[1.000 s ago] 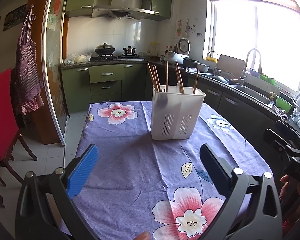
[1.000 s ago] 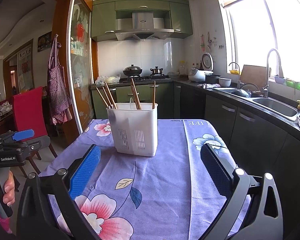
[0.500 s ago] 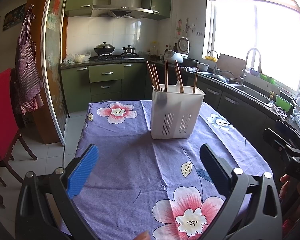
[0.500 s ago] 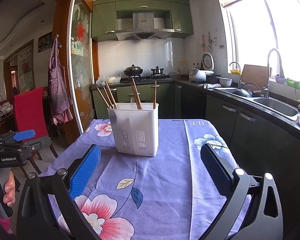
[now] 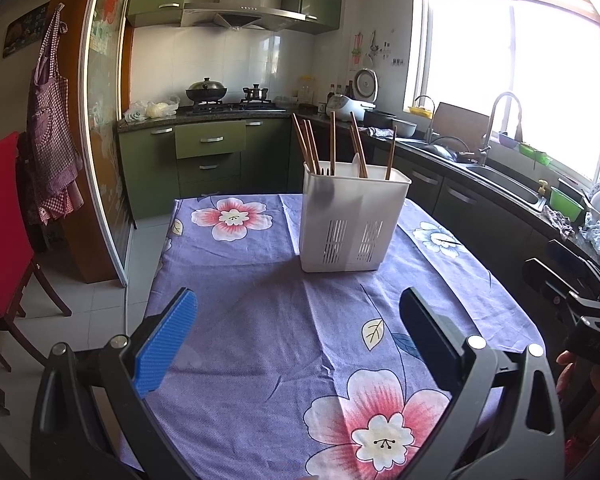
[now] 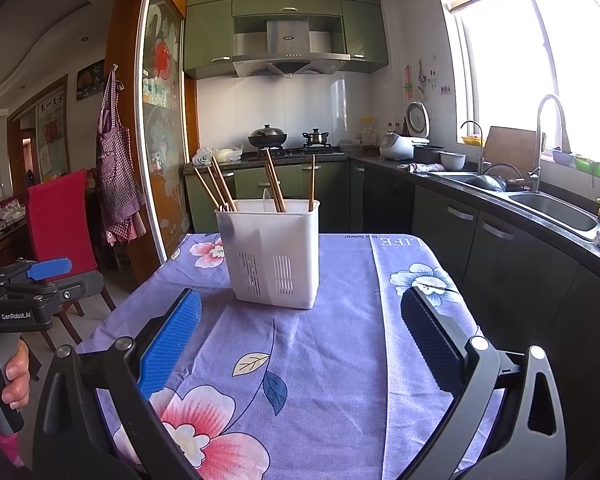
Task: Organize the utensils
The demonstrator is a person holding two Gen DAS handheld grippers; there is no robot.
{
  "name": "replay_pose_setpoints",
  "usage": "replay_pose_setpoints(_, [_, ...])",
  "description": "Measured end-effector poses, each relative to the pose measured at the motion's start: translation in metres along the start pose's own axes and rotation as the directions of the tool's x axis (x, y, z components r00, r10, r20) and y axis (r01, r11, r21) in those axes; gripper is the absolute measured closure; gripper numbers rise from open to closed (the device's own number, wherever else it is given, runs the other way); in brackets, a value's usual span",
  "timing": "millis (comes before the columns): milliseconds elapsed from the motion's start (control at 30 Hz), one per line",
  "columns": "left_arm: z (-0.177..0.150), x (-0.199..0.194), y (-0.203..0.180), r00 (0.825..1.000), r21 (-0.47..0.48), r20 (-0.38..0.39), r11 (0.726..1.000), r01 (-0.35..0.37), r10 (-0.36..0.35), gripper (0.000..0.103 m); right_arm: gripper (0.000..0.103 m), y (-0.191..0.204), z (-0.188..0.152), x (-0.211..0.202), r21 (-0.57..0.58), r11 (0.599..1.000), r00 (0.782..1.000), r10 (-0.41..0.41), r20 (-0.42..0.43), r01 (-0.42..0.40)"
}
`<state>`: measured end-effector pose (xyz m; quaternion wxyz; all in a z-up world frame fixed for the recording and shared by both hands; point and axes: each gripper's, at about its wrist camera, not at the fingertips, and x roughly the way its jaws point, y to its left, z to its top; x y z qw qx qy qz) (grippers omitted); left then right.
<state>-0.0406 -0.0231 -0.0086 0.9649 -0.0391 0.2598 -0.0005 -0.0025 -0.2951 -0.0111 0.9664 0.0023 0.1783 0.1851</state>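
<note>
Standing upright, white caddy (image 5: 354, 220) holds brown chopsticks (image 5: 332, 142) inside.

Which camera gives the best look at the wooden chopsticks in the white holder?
The right wrist view: the brown wooden chopsticks fan apart against lighter cabinets above the white plastic holder. The left wrist view shows them too, against darker cabinets.
</note>
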Motion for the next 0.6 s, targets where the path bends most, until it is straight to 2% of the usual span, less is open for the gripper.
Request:
replay_pose_setpoints(433, [0.0005,0.0081,-0.001,0.999,0.019,-0.031,0.999,-0.041,0.041,0.007,0.004,-0.0003,-0.0006,0.0041,0.007,1.0,1.0,0.004,-0.008,-0.004])
replay_pose_setpoints(600, [0.0011,0.0091,0.0016,0.999,0.005,-0.036,1.0,-0.028,0.028,0.007,0.004,-0.0003,-0.0009,0.0052,0.007,1.0,1.0,0.006,-0.011,-0.006])
